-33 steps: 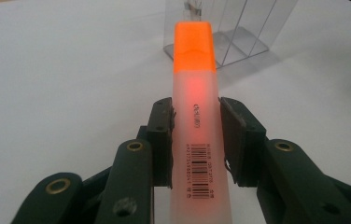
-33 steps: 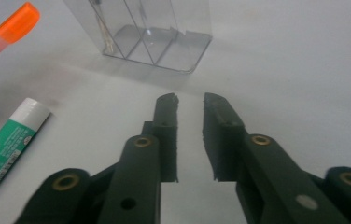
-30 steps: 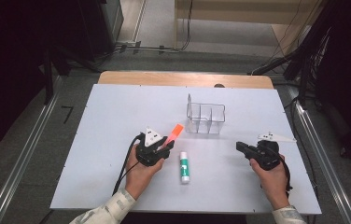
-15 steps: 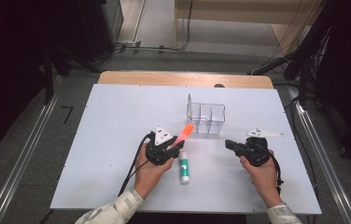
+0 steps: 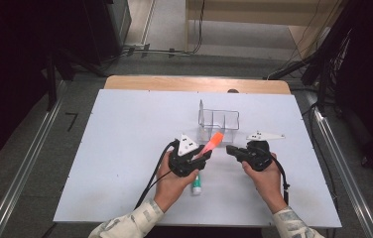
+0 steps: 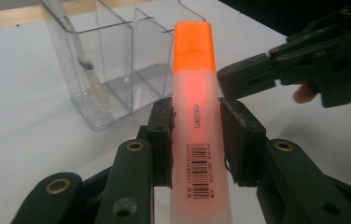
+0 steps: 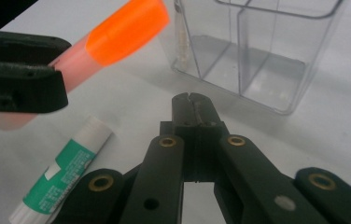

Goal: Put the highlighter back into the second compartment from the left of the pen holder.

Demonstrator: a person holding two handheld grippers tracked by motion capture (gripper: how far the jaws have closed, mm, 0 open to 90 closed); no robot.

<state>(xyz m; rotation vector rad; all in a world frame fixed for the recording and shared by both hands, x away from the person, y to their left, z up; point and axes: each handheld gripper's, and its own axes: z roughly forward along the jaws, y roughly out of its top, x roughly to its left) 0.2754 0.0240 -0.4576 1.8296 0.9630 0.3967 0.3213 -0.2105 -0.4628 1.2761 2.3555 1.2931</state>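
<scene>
While my left gripper (image 6: 194, 135) clamps the orange highlighter (image 6: 195, 102), my empty right gripper (image 7: 193, 105), jaws pressed together, sits beside it, between the clear organizer (image 5: 219, 119) and the glue stick (image 7: 64, 170).

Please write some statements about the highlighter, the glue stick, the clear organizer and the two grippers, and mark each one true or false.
1. The left gripper is shut on the orange highlighter. True.
2. The right gripper holds the glue stick. False: its jaws are shut on nothing, and the glue stick lies on the table.
3. The highlighter's orange cap points toward the clear organizer. True.
4. The highlighter is already inside the organizer. False: it is in front of it, above the table.
</scene>
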